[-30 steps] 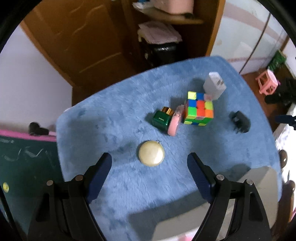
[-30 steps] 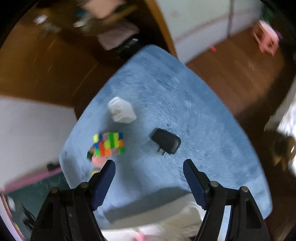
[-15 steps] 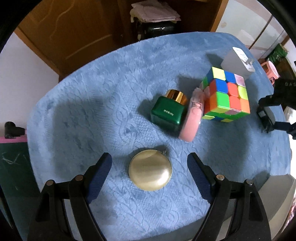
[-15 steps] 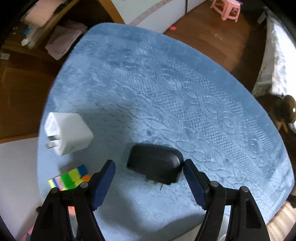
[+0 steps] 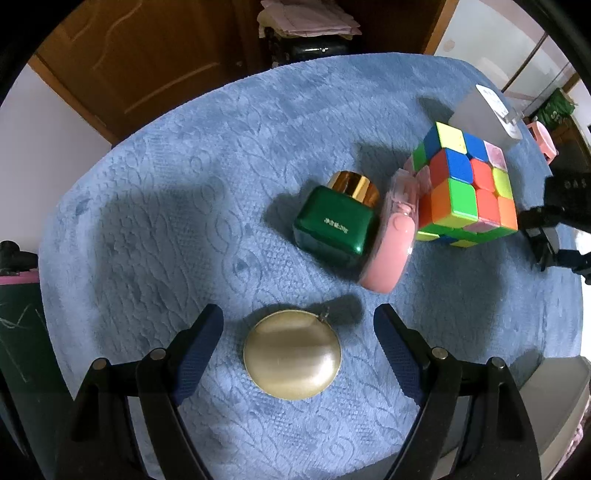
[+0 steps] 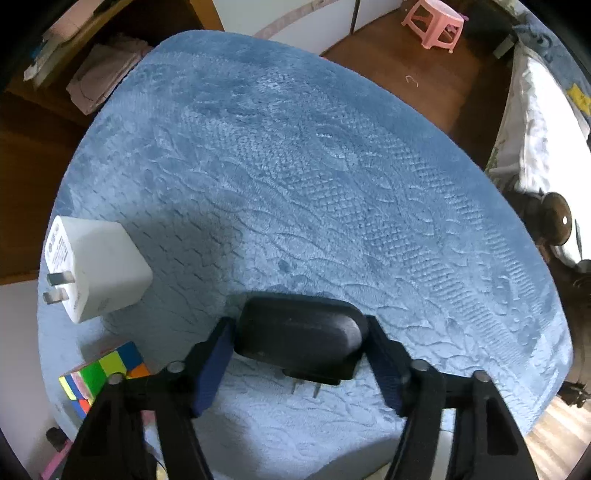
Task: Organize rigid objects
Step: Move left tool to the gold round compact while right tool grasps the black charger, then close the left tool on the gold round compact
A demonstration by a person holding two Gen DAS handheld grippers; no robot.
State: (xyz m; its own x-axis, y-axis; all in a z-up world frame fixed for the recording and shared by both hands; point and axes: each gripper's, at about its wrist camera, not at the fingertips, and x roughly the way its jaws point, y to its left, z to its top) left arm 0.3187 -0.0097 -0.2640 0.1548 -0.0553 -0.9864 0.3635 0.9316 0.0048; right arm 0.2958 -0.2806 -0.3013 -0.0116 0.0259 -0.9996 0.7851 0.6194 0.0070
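My left gripper points down, open, with a round gold compact lying on the blue cloth between its fingers, untouched. Beyond it sit a green jar with a gold cap, a pink oblong case and a colour cube, close together. A white plug charger lies past the cube. My right gripper is closing its jaws on a black charger, and the pads touch both of its ends; its prongs point towards the camera.
The blue patterned cloth covers a small table with edges close on all sides. A wooden cabinet door and folded cloths stand behind. A pink stool is on the floor, a bed at the right.
Both grippers have sunk towards the table. The right jaws have narrowed from well apart onto the black charger. The left jaws stay equally wide around the gold compact.
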